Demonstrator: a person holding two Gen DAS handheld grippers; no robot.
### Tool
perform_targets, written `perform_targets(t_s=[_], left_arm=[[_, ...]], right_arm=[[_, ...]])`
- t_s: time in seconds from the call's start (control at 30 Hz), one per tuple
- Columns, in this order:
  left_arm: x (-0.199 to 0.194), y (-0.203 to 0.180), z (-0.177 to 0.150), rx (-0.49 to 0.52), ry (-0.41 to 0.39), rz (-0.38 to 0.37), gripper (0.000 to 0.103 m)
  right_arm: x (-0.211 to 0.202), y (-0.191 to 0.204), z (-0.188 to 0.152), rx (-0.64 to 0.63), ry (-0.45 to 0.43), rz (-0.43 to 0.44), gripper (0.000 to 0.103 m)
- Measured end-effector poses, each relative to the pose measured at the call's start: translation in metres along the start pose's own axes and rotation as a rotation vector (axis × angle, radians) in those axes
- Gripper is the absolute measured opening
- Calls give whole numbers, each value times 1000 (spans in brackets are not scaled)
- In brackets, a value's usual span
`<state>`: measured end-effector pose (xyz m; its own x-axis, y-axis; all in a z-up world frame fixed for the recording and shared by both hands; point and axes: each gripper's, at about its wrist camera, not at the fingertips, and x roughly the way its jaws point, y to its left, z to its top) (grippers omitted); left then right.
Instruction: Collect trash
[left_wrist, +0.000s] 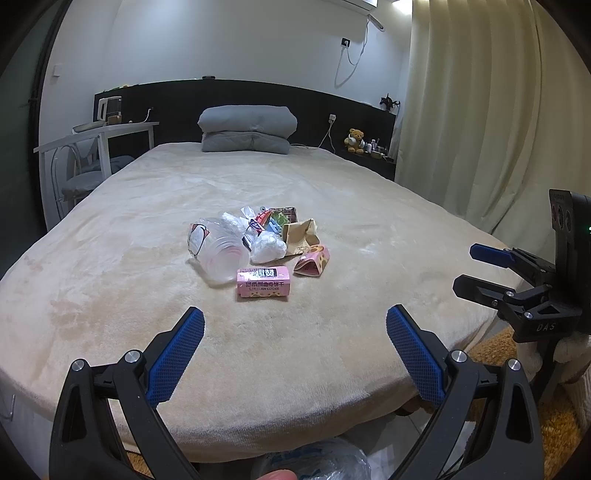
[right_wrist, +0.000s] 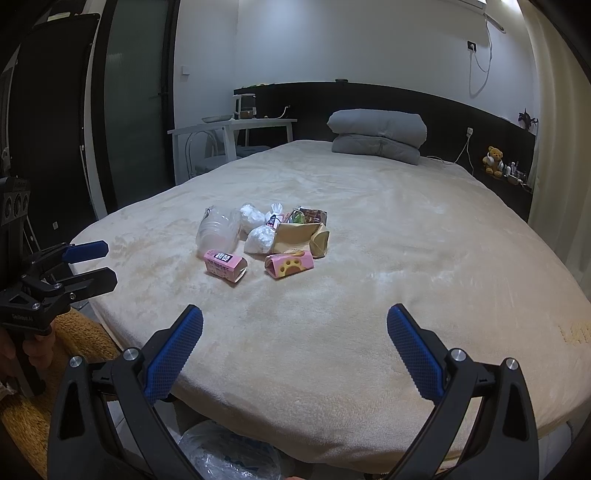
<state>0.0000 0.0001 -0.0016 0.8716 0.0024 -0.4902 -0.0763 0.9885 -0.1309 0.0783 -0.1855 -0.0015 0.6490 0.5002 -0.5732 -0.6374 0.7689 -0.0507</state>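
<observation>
Both tools hang spread and empty: left tool (left_wrist: 295, 343), right tool (right_wrist: 295, 343). The trash pile (left_wrist: 258, 243) sits mid-frame on the bed (left_wrist: 110, 295), untouched. Collection looks not yet begun; next calls for reaching to the nearest pink cookie box (left_wrist: 263, 281).

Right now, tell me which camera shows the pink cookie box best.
The left wrist view: the pink cookie box lies broadside there, its printed label facing the camera. The right wrist view shows the box at an angle, end flap toward the camera, label foreshortened.
</observation>
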Motion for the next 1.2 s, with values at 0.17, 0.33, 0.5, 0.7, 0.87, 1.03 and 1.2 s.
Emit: perform_targets(t_s=[0.17, 0.33, 0.5, 0.7, 0.87, 1.03, 1.2], left_arm=[[0, -1, 0, -1, 0, 1, 97], [0, 0, 0, 0, 0, 0, 97], [0, -1, 0, 1, -1, -1, 97], [0, -1, 0, 0, -1, -1, 97], [0, -1, -1, 1, 0, -1, 97], [0, -2, -1, 2, 1, -2, 97], [0, -2, -1, 2, 1, -1, 97]], right_arm=[[0, 0, 0, -2, 5, 3, 99], [2, 1, -1, -11, 12, 7, 99], [3, 2, -1, -12, 13, 7, 99], [4, 2, -3, -19, 16, 7, 99], [4, 3, -2, -20, 17, 6, 99], [4, 3, -2, -20, 17, 6, 99], [4, 3, -2, -20, 17, 6, 99]])
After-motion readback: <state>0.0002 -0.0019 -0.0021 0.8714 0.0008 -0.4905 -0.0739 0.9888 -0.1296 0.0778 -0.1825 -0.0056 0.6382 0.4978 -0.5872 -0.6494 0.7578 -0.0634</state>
